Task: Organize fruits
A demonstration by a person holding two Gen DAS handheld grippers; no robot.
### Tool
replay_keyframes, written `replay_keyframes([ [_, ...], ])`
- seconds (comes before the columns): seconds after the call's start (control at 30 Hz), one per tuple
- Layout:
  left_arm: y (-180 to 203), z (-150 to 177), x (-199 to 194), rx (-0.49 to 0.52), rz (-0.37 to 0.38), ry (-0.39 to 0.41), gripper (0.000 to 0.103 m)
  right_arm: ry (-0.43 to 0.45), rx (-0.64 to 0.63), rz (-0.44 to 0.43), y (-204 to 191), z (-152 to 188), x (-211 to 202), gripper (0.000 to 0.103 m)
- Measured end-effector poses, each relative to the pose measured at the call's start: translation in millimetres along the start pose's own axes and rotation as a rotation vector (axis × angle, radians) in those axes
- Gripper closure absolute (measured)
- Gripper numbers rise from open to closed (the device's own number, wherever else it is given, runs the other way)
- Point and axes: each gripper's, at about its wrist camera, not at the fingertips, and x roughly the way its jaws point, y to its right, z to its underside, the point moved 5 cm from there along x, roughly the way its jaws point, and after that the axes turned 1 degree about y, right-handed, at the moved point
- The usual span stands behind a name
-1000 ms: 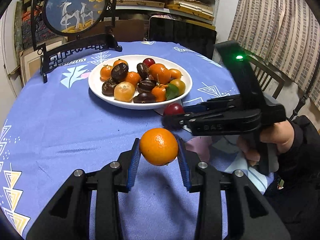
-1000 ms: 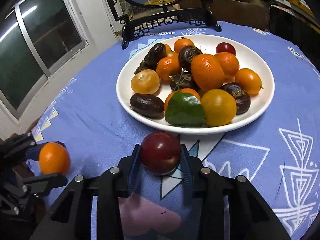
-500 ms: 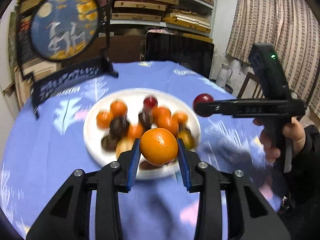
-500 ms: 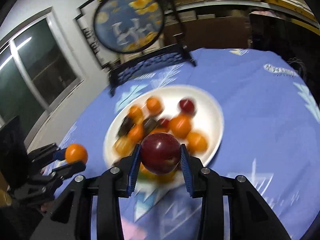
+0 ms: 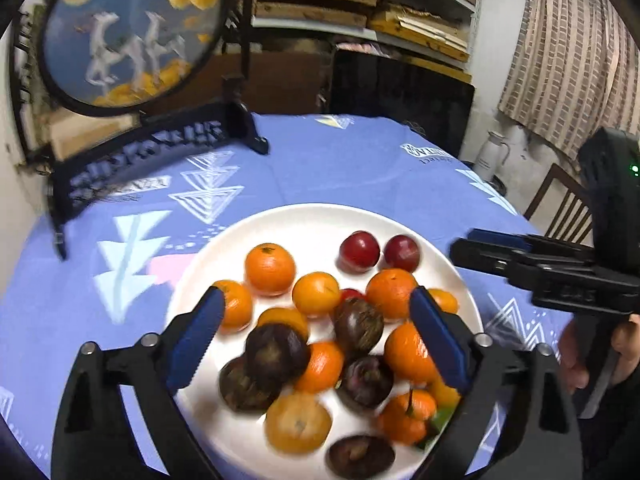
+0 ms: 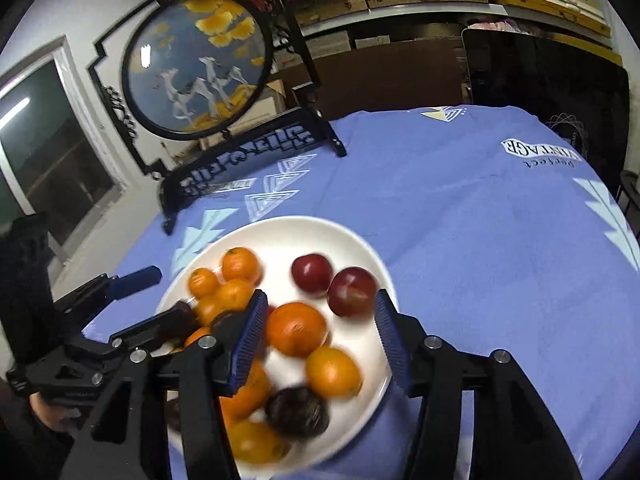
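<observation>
Both tongs opening, empty: left tongs, right tongs. Your risk: loose fruit rolls off crowded plate onto tabletop.

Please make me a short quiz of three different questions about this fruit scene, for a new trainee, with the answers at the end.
1. True or false: the left gripper holds an orange between its fingers.
2. How many red plums lie side by side at the far part of the white plate? A) one B) two C) four
3. Fill the blank: the table is covered by a ____ tablecloth.

Key:
1. False. Its jaws are opening, and nothing is between them.
2. B. The two red plums lie beside each other.
3. Blue.
</observation>
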Motion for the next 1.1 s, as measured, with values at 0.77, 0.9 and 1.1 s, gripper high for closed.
replay_keyframes([
  [0.77,38.2,105.4,-241.4,-0.072,-0.188,0.162,0.005,0.169,-0.126,0.054,-78.6,105.3,-208.2,0.005],
  [0.9,43.6,116.9,-271.5,-0.058,-0.264,0.175,0.005,0.190,-0.155,0.073,-90.7,116.9,-232.9,0.004],
  [1.1,47.6,128.0,-308.1,-0.065,-0.300,0.209,0.005,0.209,-0.149,0.078,-94.4,132.1,-261.2,0.004],
])
